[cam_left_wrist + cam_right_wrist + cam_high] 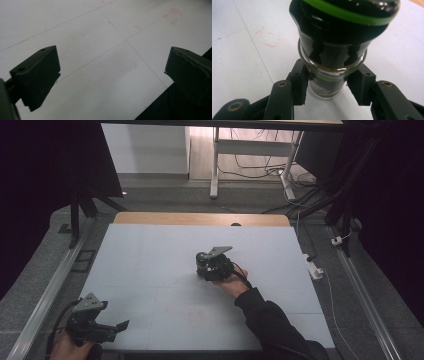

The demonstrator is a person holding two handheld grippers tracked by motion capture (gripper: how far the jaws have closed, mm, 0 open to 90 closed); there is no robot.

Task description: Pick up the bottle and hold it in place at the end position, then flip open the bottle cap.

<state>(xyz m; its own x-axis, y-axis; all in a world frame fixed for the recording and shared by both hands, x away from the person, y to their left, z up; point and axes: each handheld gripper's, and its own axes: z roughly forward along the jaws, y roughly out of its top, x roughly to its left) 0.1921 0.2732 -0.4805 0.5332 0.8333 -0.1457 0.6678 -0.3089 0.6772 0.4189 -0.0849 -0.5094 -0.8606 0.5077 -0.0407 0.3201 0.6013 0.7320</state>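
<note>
At mid-table (150, 270), the right hand-held gripper (327, 87) clamps a jar (329, 62); the left hand-held gripper (110, 72) gapes near the front edge.

No readable text, label, brand or number anywhere. Faint red pen marks on white table top (75, 32) formed no legible characters.

– What is on the floor back there?
– Black cables (260, 170) lie by the white desk legs (215, 165). A white power strip (315, 270) sits just beside the big white table (150, 270).
</note>
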